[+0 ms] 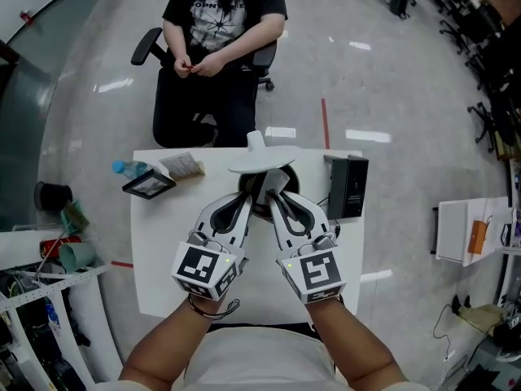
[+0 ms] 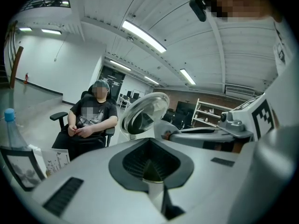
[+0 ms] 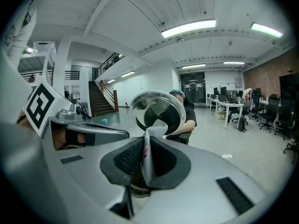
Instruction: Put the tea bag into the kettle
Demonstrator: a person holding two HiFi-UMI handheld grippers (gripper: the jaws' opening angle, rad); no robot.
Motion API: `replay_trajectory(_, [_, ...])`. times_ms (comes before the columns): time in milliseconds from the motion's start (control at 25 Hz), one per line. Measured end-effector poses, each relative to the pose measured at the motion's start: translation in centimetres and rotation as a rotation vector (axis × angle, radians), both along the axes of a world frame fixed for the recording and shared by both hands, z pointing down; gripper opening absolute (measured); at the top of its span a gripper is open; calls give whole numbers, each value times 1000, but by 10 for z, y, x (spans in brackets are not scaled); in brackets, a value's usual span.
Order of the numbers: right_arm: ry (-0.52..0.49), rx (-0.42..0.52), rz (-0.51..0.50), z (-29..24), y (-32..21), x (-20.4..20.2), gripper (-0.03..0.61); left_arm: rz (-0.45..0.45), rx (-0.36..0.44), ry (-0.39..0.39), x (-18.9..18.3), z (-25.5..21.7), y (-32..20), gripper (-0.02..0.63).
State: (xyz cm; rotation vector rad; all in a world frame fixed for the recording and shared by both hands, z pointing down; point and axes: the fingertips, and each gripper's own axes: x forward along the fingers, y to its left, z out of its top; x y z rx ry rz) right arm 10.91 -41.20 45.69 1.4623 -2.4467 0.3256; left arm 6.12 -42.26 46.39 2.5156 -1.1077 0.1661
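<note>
— Where is the tea bag [image 3: 152, 139]?
— Pinched upright in my right gripper [image 3: 145, 158], pads closed on it, just over the kettle's [image 1: 256, 187] open mouth (the lid [image 3: 156, 111] stands tipped up behind it).
— And your left?
— My left gripper [image 2: 152, 168] hangs beside the right over the same kettle, jaws drawn together, nothing between them. The kettle stands on the white table [image 1: 163, 251].

Left gripper [image 1: 246, 205] & right gripper [image 1: 275, 203]: white-grey shells, b/w marker cubes [image 1: 203, 269] w/ green LEDs. White top [image 1: 260, 357], dark wrist cord [image 1: 215, 306], lower centre.
</note>
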Motion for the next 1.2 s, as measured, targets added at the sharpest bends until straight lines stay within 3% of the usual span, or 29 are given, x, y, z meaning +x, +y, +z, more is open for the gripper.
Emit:
replay_trajectory(280, [-2,-25,-13,10,-2,-1,52,-8,-4,5,0,3,-1,9])
replay_trajectory(440, [0,-42,-26,14,-2,-5,137,-21,1,9,-6,2,-2,9])
replay_trajectory(600, [-2,-37,-31,12,1,-8,147,-38,-7,7,-14,4,-1,9])
replay_trajectory(1000, [-11,-22,-54,2,23,-8,143,-50,8,2,-15,-6,22,9])
replay_trajectory(1200, [-20,7,-76,-8,46,-5,67,-73,29,-3,-13,-12,41,9])
